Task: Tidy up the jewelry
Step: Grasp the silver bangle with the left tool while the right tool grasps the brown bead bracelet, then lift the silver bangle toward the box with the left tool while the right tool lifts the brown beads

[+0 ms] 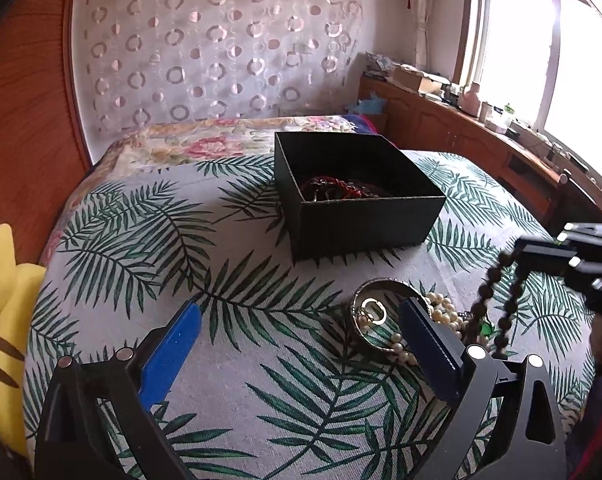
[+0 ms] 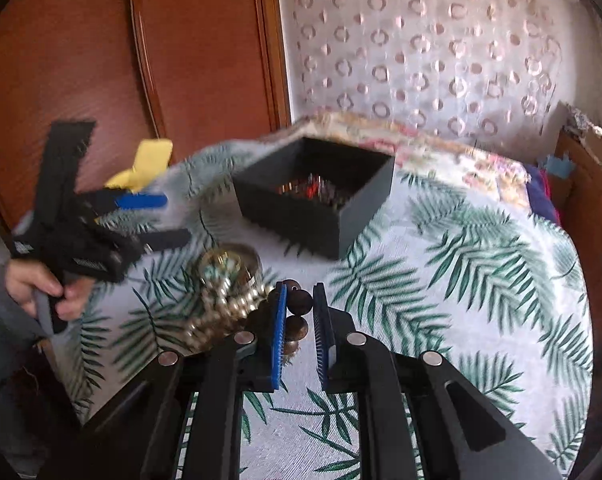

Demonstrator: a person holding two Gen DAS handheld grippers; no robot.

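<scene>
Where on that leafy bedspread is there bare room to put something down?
The widest bare stretch of bedspread lies left of the black box, running to the yellow cushion; the open left gripper hangs over its near part. Another lies right of the box. It is crowded by the round dish, pearls and the dark beads in the right gripper.

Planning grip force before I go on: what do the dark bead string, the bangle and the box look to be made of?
Dark bead string: matte brown round beads, probably wood, no glint. Bangle: shiny gold-toned rim, likely metal, with bright reflections. Box: flat black walls with thin straight edges, looks like textured cardboard.
</scene>
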